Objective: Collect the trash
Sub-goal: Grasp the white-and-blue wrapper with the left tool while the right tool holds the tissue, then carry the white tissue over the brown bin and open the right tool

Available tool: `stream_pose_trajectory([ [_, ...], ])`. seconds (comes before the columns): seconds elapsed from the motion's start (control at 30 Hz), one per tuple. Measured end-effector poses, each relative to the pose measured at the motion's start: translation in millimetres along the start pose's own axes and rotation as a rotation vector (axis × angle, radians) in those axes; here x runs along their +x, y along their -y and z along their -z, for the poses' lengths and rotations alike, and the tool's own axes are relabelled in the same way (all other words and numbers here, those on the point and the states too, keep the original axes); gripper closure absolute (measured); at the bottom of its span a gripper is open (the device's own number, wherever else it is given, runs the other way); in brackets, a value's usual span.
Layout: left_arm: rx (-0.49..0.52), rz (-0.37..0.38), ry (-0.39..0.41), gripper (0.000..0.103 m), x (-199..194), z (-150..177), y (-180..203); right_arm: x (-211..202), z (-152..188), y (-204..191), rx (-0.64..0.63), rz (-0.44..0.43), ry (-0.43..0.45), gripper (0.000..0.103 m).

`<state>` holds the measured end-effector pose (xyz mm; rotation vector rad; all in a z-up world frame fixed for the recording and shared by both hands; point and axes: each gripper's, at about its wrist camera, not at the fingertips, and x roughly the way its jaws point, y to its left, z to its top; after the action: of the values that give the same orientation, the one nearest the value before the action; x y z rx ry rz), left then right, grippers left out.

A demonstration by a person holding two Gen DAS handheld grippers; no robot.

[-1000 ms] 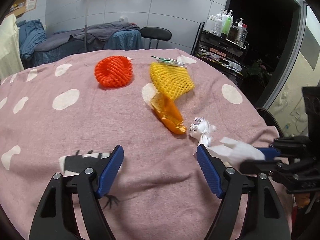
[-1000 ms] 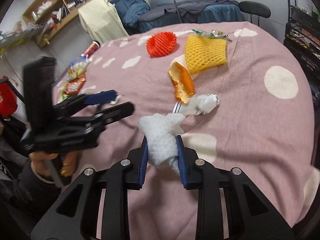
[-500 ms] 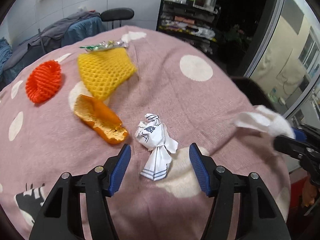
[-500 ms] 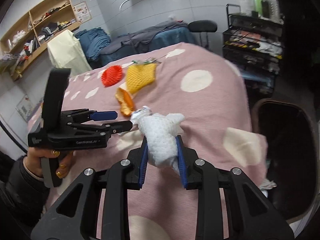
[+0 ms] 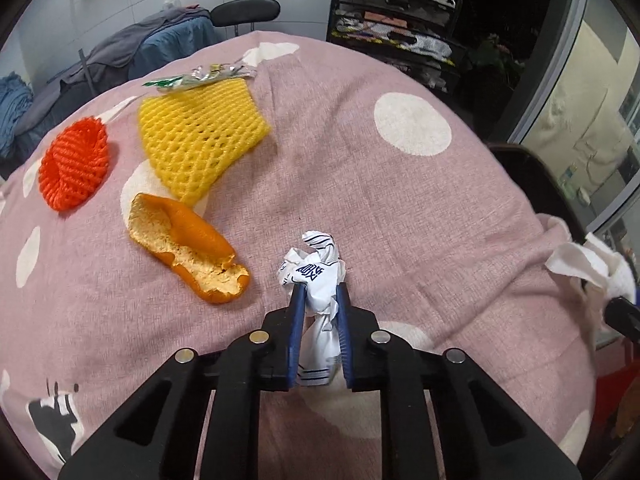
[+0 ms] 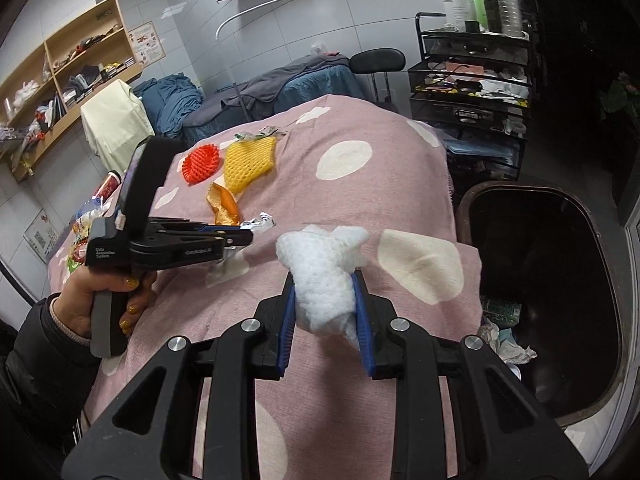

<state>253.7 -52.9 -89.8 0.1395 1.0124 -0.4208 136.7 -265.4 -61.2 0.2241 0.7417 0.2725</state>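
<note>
Pink dotted tablecloth (image 5: 360, 208), black wire rack (image 6: 472, 92), wooden shelves (image 6: 68, 68), bottles (image 6: 480, 0)

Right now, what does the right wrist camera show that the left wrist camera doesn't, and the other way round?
Only the right wrist view shows the dark open trash bin with litter inside and the hand gripping the left tool. Only the left wrist view shows the blue fingers pinching the crumpled white printed wrapper. Both show the pink dotted tablecloth, yellow foam net, red foam net, orange peel and white tissue wad.

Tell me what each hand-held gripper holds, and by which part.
Left hand-held gripper: crumpled printed wrapper, pinched around its middle. Right hand-held gripper: white tissue wad, clamped at its lower half.
</note>
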Motion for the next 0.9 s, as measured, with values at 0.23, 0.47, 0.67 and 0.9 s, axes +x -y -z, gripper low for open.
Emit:
stream_pose_trajectory([
  [0.23,-0.07,0.024,0.142,0.089,-41.4,20.5,-5.6,-8.5,4.5,13.0,0.041,0.006,0.036,0.075],
  [0.47,-0.104,0.051,0.262,0.088,-80.0,37.0,9.9,-21.7,6.4,29.6,0.081,0.044,0.097,0.075],
  [0.67,-0.067,0.07,0.335,0.088,-95.2,39.6,38.2,-34.6,8.8,53.7,0.131,0.104,0.137,0.075],
  [0.9,0.011,0.144,0.35,0.088,-96.3,37.3,81.1,-48.8,16.3,87.2,0.2,0.2,0.154,0.075],
])
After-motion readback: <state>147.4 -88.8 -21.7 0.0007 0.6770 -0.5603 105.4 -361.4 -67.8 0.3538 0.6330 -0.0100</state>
